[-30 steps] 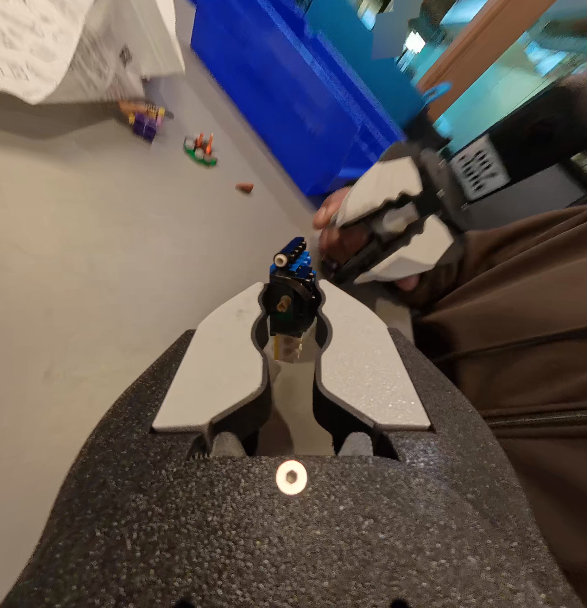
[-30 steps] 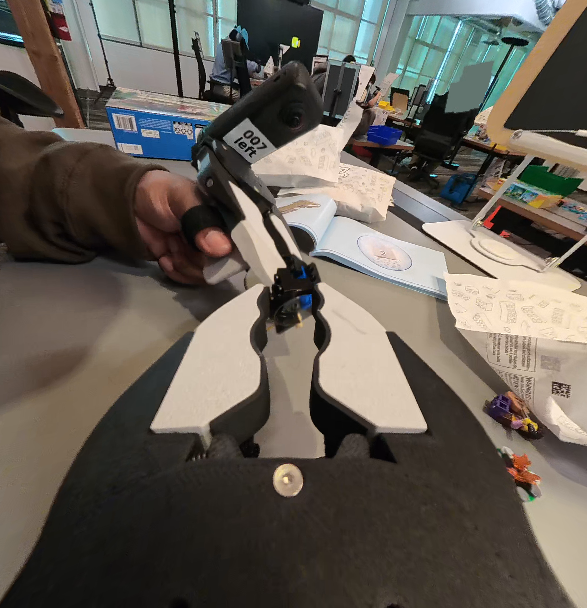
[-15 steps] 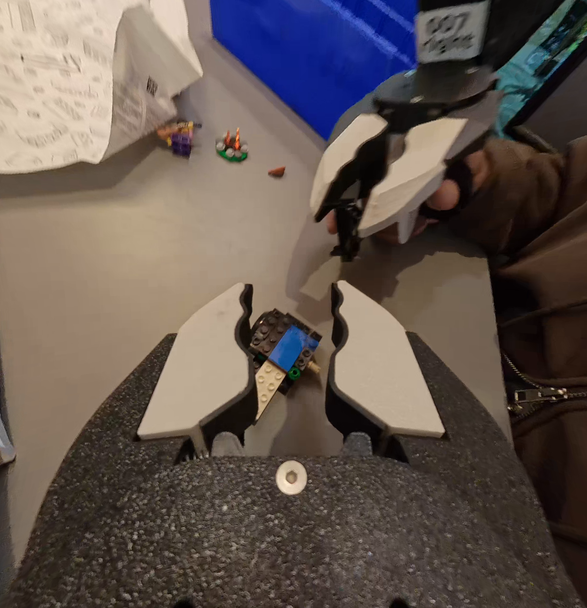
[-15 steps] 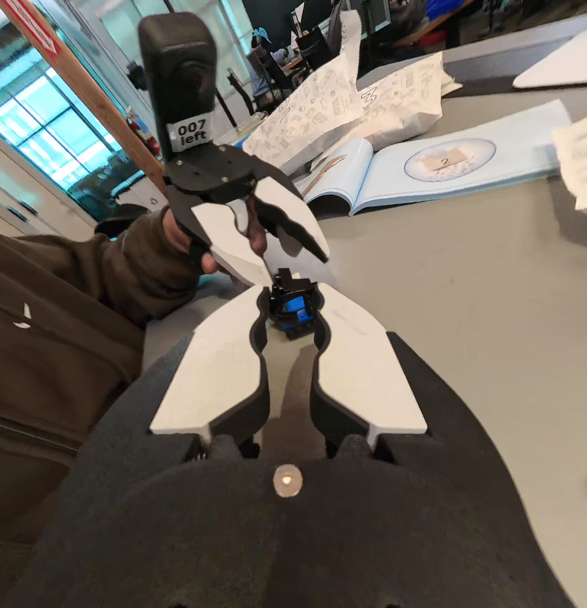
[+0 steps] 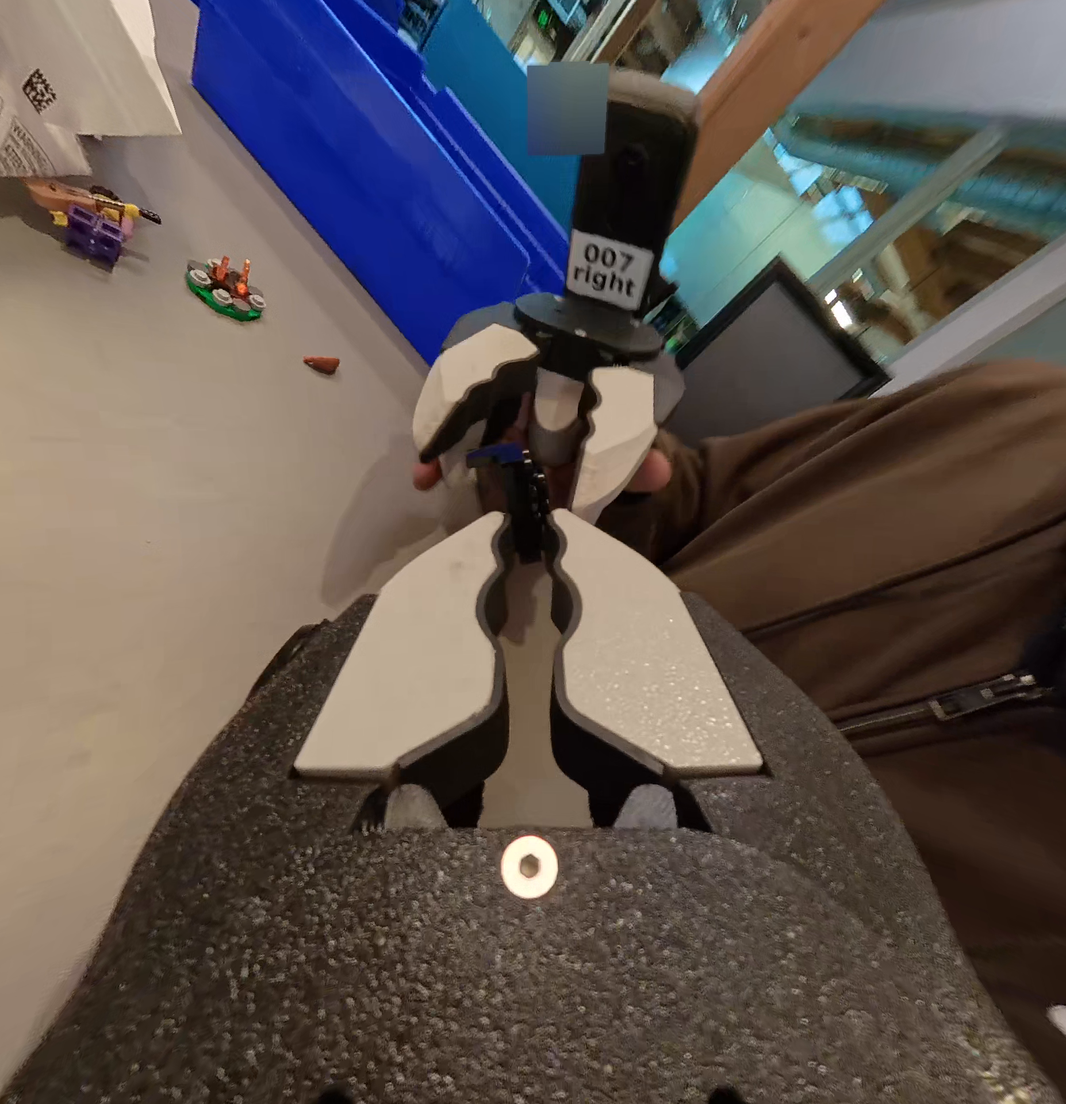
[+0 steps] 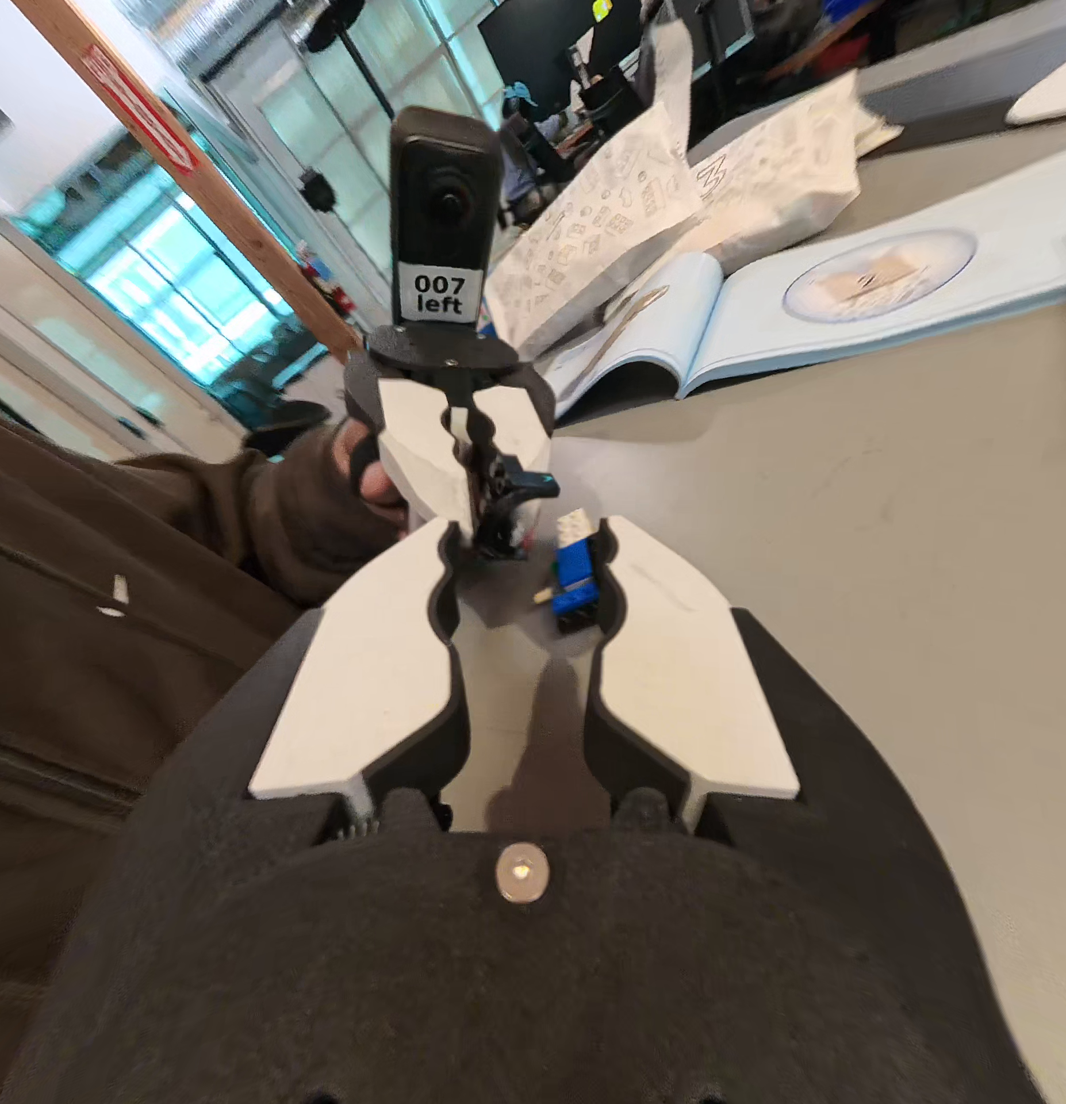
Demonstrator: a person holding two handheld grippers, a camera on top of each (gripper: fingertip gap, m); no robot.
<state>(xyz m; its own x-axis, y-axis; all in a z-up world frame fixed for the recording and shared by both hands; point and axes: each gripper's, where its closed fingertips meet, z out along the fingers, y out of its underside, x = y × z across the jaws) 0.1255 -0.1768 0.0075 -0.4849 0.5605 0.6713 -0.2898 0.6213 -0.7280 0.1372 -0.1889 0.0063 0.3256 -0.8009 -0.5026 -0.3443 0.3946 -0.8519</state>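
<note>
Black brick piece (image 5: 527,514) pinched thin in left gripper (image 5: 526,526) jaws — could twist free. Right gripper (image 6: 526,537) jaws released; blue-and-white brick piece (image 6: 575,573) against one finger — could get knocked across counter (image 6: 847,537).

Pale grey fingers (image 5: 423,645), black speckled housing (image 5: 518,986), brown zip sleeve (image 5: 877,508)

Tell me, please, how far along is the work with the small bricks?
Looks done: a purple build and a green disc stand assembled on the table. In hand: the left gripper pinches a black piece. Left: the blue and white piece lies ungripped between the open fingers of the right gripper.
</note>
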